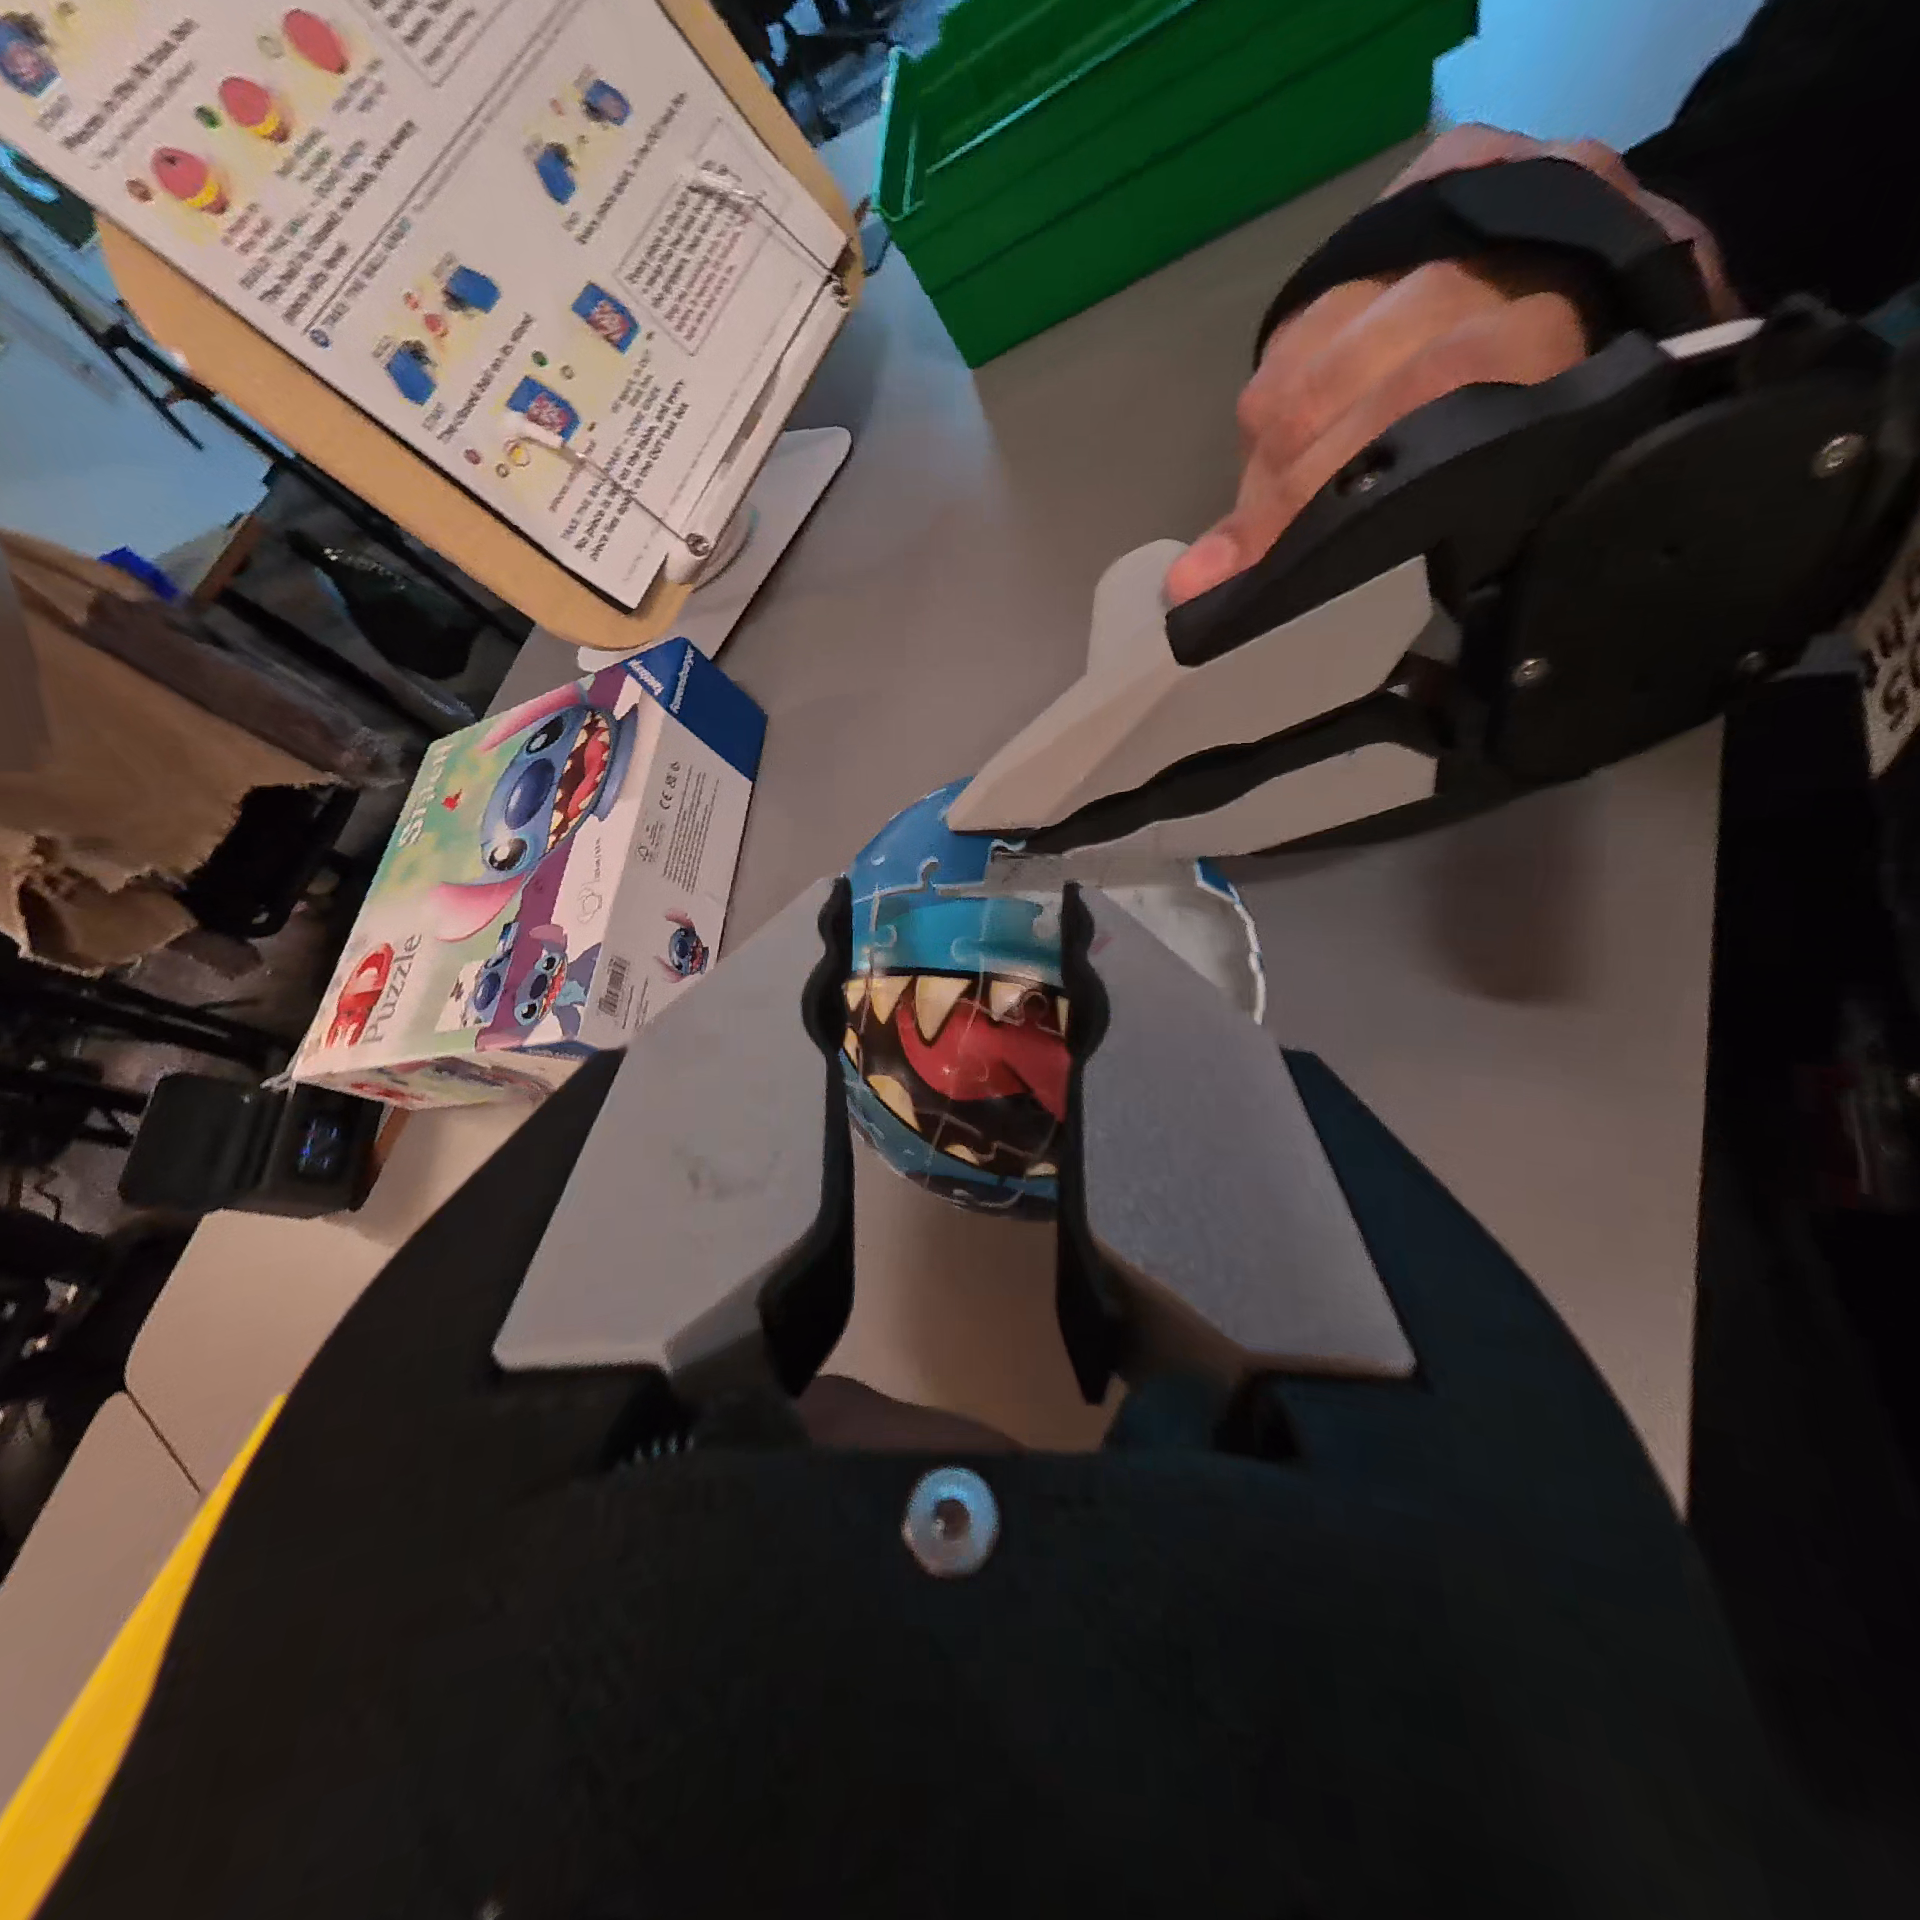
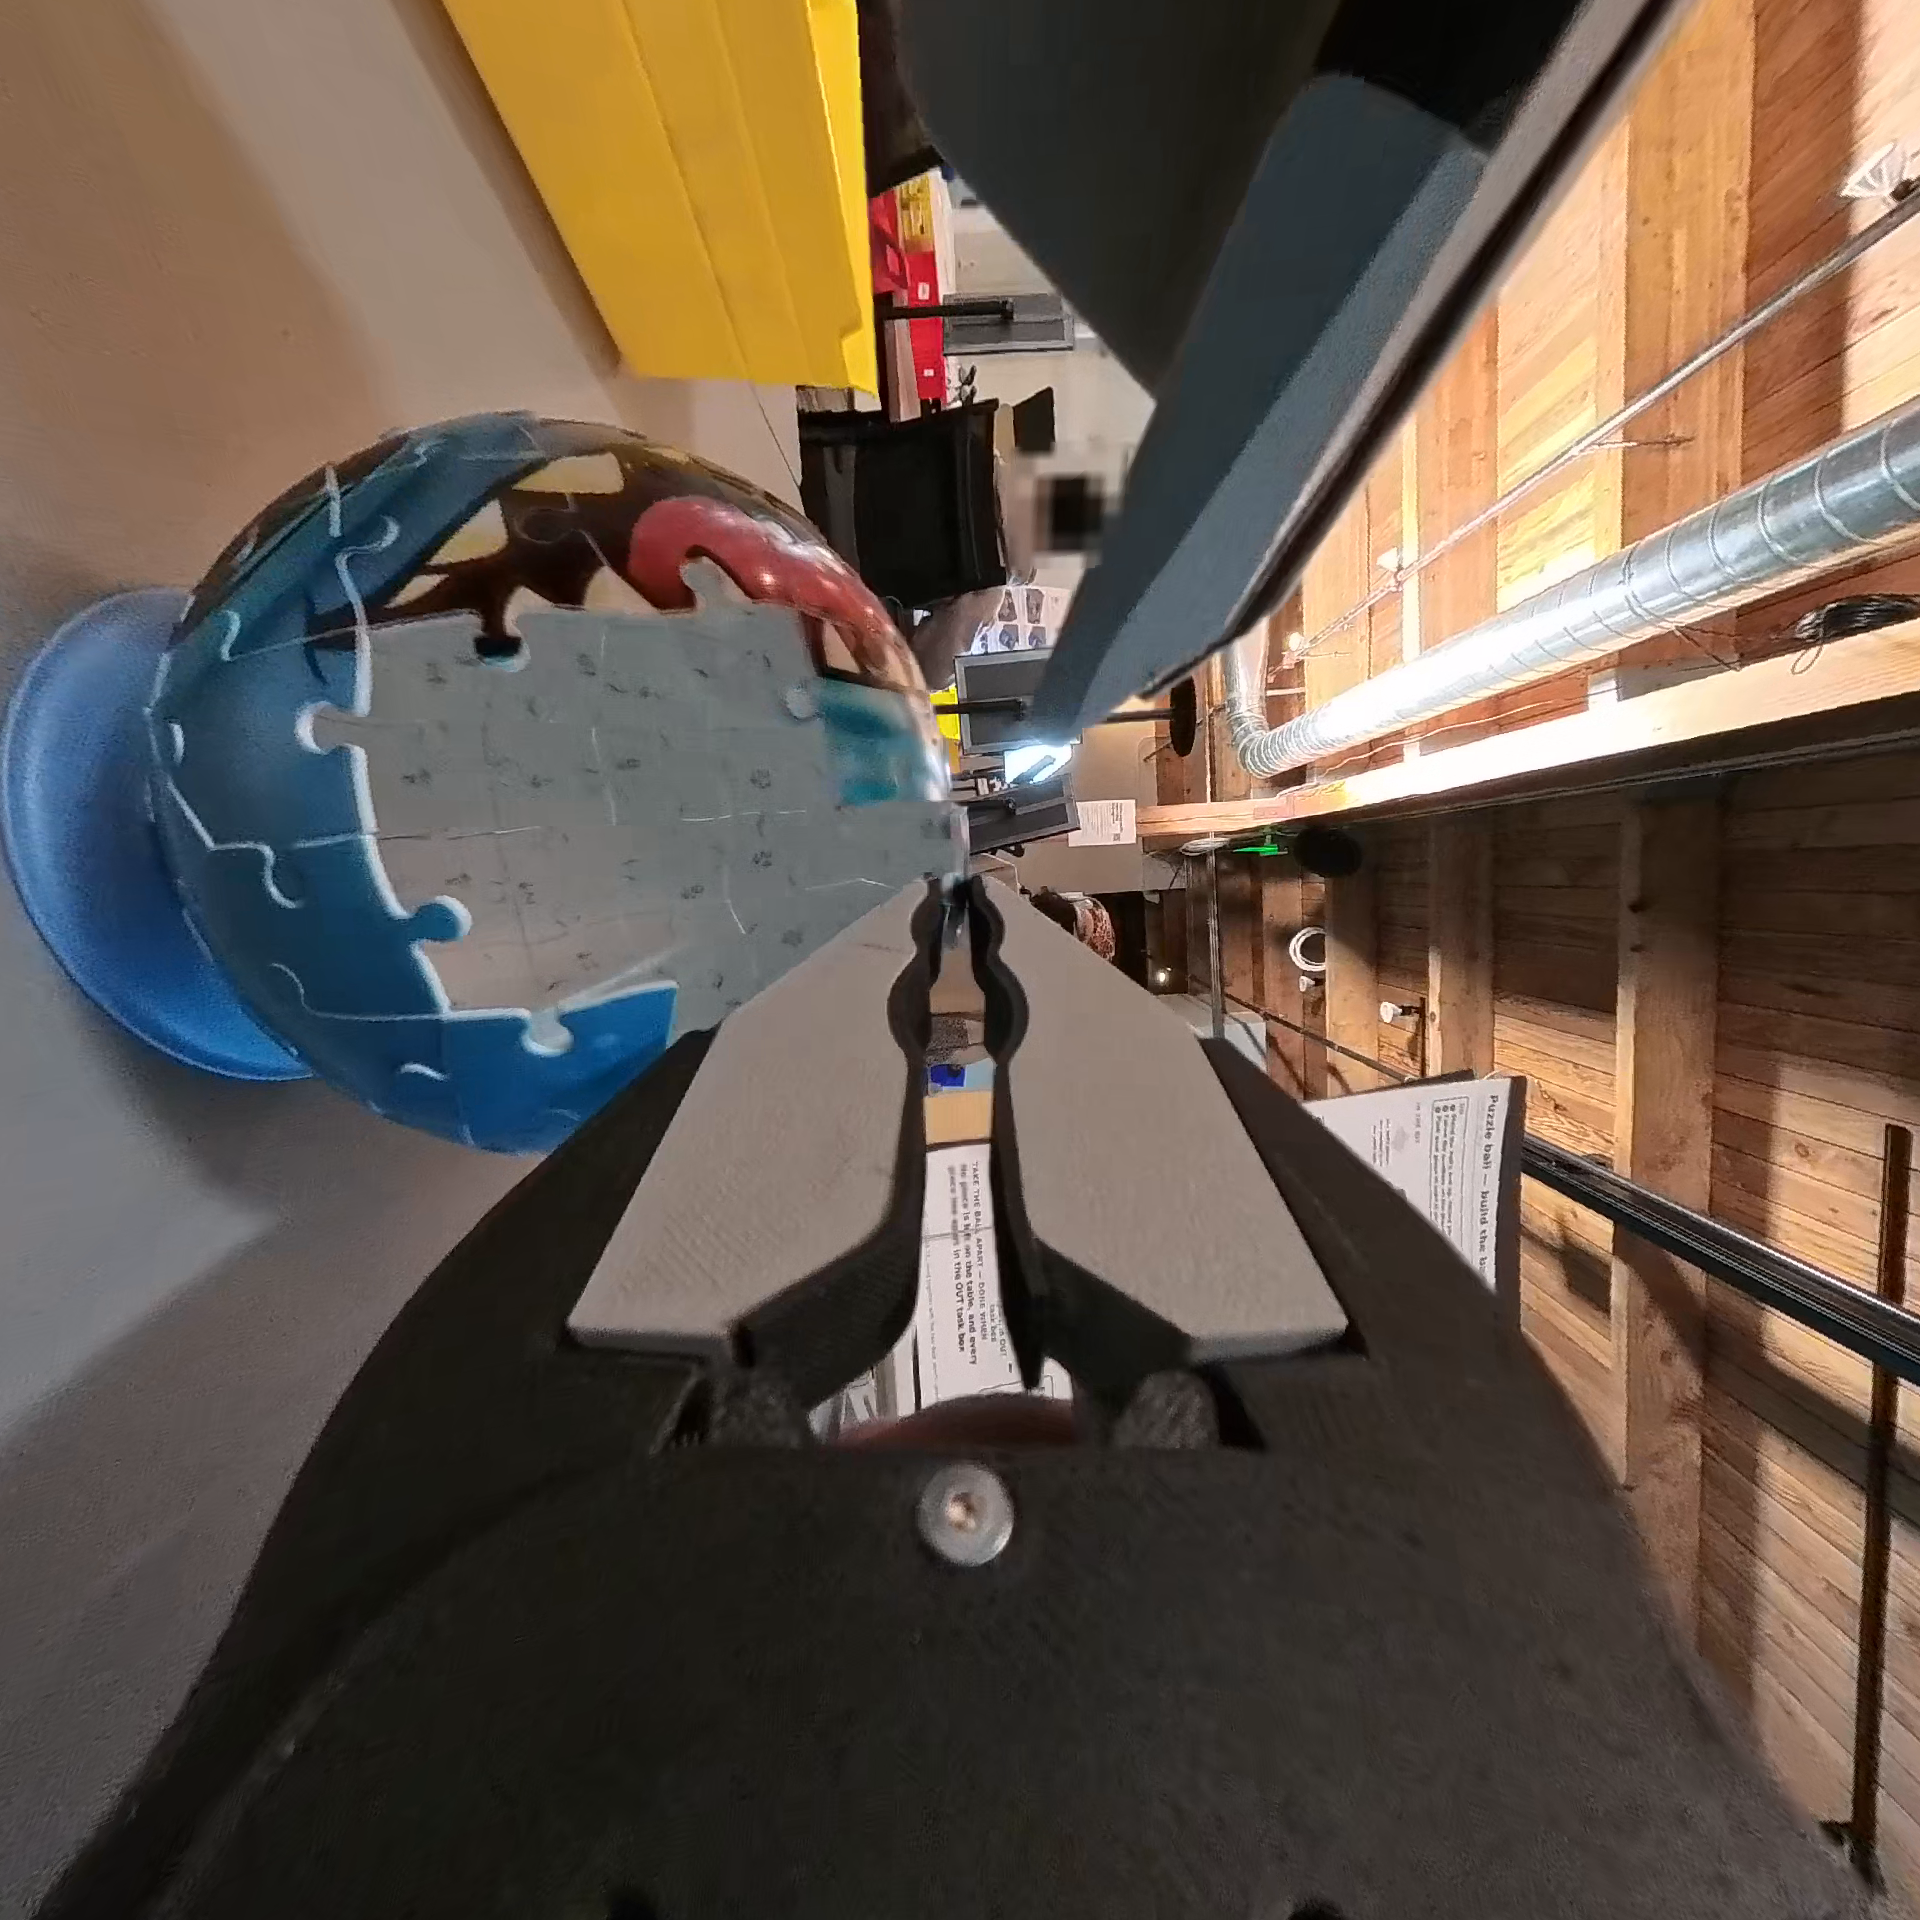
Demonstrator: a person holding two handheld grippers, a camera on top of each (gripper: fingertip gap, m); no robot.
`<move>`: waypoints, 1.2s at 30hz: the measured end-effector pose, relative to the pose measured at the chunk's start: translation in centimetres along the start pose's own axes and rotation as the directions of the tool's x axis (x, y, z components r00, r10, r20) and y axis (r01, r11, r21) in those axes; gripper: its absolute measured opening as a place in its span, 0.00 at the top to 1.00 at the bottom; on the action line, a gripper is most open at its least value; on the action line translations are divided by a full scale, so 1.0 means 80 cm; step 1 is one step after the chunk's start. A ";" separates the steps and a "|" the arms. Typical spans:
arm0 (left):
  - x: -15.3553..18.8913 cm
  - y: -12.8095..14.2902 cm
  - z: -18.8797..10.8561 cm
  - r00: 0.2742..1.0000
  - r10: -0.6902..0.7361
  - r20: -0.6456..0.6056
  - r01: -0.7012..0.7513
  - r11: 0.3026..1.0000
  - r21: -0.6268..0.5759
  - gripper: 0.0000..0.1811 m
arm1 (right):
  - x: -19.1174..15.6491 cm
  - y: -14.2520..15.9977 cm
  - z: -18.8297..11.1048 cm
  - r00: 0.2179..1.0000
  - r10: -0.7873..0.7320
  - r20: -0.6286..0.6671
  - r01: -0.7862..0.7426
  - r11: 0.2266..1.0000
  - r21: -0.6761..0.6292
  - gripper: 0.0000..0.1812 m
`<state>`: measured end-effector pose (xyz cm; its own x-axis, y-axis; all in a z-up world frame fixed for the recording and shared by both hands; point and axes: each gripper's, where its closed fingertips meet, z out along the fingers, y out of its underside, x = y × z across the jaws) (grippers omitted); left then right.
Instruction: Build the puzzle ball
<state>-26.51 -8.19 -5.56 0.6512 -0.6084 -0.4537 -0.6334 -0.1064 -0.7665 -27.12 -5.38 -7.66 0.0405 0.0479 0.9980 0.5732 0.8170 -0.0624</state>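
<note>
Partly built puzzle ball (image 1: 956, 1049) on the pale table (image 1: 1455, 1091), seated in a shallow blue stand (image 2: 78, 821) seen only in the right wrist view. Printed face of toothed mouth and red tongue turned toward the left gripper (image 1: 951, 935); open, unfinished gap in the shell turned the other way, toward the right wrist camera, grey inner sides of the pieces showing through it. No clear long axis to the near-round shell; appears tipped on the stand rather than square on it, though wide-angle distortion makes that hard to judge.

Left gripper reaching forward with jaws apart, one finger on each side of the ball's printed face; contact with the shell not possible to tell.

Right gripper (image 2: 954, 914) coming in from the side at the ball's upper edge, held by a hand (image 1: 1382, 395) in a black strap. Jaws nearly together, pinched at the tips on a small thin bit at the rim of the gap, probably a puzzle piece (image 2: 951, 920), mostly hidden.

Puzzle box (image 1: 540, 883) lying on the table to the left of the ball, apart from it. Instruction sheet on a stand (image 1: 436, 239) beyond the box, green bin (image 1: 1143, 156) at the far edge, yellow bin (image 2: 707, 177) near the left gripper's side
</note>
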 end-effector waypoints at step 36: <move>0.019 0.018 0.030 0.871 0.118 -0.476 -0.154 0.987 -0.036 0.78 | -0.007 -0.002 -0.001 0.997 -0.043 0.062 0.038 0.996 0.080 0.98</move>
<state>-25.43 -7.37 -8.43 0.2934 -0.9173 -0.2693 -0.7407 -0.0401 -0.6706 -27.19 -5.55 -8.20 -0.0349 0.0482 0.9982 0.5068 0.8617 -0.0239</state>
